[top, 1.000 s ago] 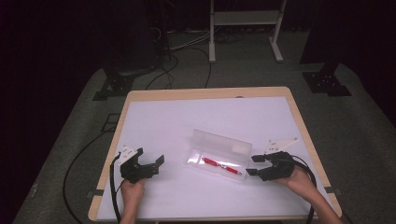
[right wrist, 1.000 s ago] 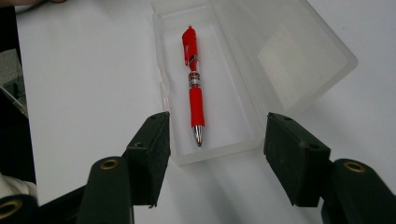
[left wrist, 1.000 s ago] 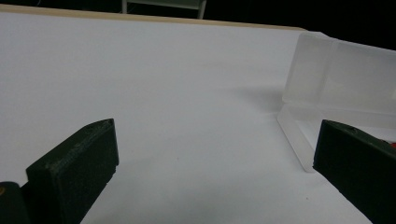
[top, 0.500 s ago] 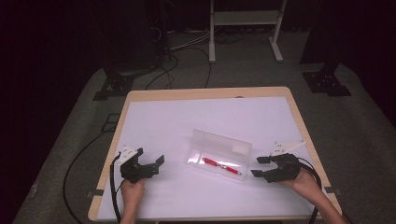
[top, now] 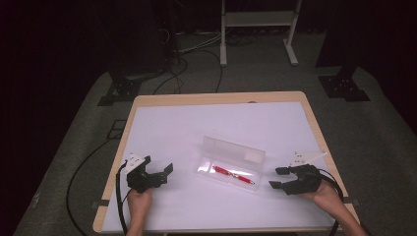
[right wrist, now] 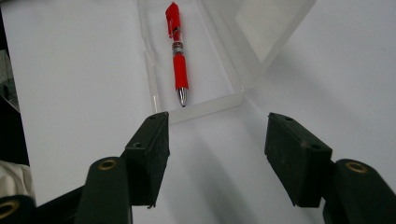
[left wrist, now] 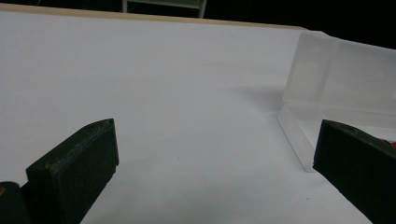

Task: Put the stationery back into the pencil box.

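A clear plastic pen case (top: 231, 164) lies open in the middle of the white table (top: 206, 132), its lid standing up at the back. A red pen (top: 233, 174) lies in its tray. In the right gripper view the pen (right wrist: 177, 56) points its tip toward me inside the case (right wrist: 196, 70). My right gripper (top: 275, 178) rests on the table just right of the case, open with nothing between its jaws. My left gripper (top: 169, 172) sits left of the case, open and empty. The left gripper view has the case's end wall (left wrist: 299, 135) beside the right-hand jaw.
The table's wooden edge (top: 216, 98) frames the white top. Cables (top: 78, 187) trail over the grey floor at the left. A white stand (top: 258, 19) and dark equipment bases (top: 344, 86) are beyond the far edge.
My right gripper has drawn slightly back to the right, away from the case. The left gripper, case and pen have stayed put.
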Motion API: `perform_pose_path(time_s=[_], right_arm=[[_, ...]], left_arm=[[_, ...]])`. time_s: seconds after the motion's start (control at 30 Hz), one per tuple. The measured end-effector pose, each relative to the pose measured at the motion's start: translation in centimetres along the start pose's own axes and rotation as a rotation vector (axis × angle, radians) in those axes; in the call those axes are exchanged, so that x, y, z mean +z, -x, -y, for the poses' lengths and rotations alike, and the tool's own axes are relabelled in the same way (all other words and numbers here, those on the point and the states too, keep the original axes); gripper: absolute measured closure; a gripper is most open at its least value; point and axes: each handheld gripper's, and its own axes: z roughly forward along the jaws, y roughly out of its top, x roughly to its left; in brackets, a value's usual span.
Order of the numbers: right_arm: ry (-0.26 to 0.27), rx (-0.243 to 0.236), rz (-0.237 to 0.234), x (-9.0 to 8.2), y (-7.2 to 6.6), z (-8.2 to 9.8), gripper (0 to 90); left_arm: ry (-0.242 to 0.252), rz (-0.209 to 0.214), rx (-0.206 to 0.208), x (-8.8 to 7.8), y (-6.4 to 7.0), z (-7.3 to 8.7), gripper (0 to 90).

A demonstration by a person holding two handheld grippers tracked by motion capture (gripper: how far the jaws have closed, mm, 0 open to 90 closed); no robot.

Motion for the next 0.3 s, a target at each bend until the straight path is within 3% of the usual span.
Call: perform_pose_path(time_s=[0.3], right_arm=[[0.01,0.028,0.017,-0.8,0.3,1.3,38.5]], left_arm=[[-0.002,0.001,0.001,0.0,0.0,0.0,0.0]])
